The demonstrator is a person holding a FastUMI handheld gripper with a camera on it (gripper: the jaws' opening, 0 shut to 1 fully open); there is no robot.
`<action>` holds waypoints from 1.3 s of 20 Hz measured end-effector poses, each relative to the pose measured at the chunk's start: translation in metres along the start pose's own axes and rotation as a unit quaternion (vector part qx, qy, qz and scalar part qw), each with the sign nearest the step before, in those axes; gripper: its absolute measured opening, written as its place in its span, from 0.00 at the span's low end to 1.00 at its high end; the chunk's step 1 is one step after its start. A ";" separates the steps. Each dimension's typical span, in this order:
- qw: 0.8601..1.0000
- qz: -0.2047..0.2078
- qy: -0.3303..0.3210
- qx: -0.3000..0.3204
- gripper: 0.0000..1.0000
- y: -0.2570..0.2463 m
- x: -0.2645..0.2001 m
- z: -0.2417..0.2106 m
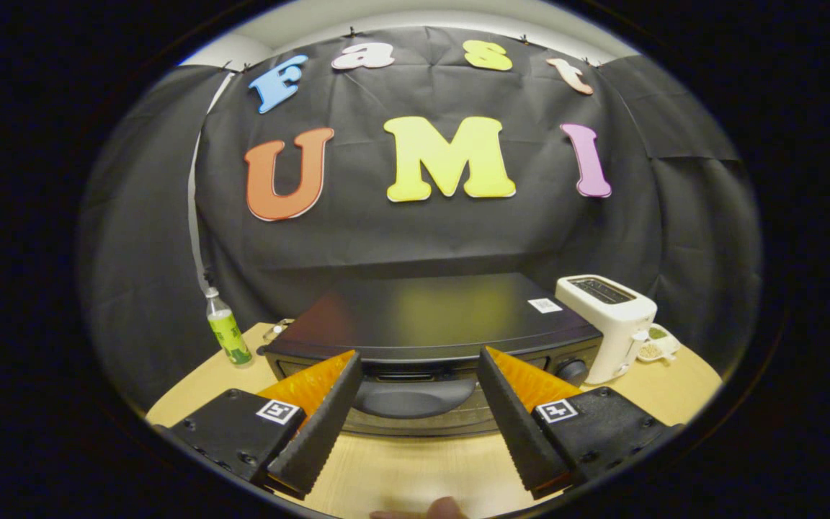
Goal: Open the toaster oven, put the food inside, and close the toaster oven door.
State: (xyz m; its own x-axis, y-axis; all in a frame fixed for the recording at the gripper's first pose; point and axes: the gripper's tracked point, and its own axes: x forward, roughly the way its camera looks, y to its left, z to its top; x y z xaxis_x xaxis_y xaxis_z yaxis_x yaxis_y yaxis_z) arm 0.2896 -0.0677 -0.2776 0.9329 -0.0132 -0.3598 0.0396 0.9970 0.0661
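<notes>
Now the gripper point(418, 360), fingers spread wide and empty, faces the closed toaster oven's point(436, 317) handle point(415, 396) on the bench point(415, 468).

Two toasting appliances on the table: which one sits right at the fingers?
The black toaster oven, its door handle just ahead between the open fingers. The white slot toaster stands farther off, beside the oven's knob side.

toaster oven point(435, 317): glossy black top, small white label at its 1 o'clock corner | handle point(413, 396): dark grey | toaster point(608, 324): white, dark slots | bottle point(227, 330): clear, green label, white cap | table point(415, 468): pale wood grain | gripper point(415, 367): fingers apart, black-and-white square markers
</notes>
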 end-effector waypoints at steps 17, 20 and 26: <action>0.998 -0.017 0.053 -0.021 1.00 -0.001 -0.051 -0.060; 0.995 -0.024 0.087 -0.031 1.00 -0.002 -0.063 -0.081; 0.990 -0.033 0.128 -0.043 1.00 -0.003 -0.075 -0.111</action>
State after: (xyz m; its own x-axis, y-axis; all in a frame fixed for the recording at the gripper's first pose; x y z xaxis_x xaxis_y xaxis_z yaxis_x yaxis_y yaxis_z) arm 0.1799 -0.0617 -0.3540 0.8073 -0.0706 -0.5859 0.0577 0.9975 -0.0408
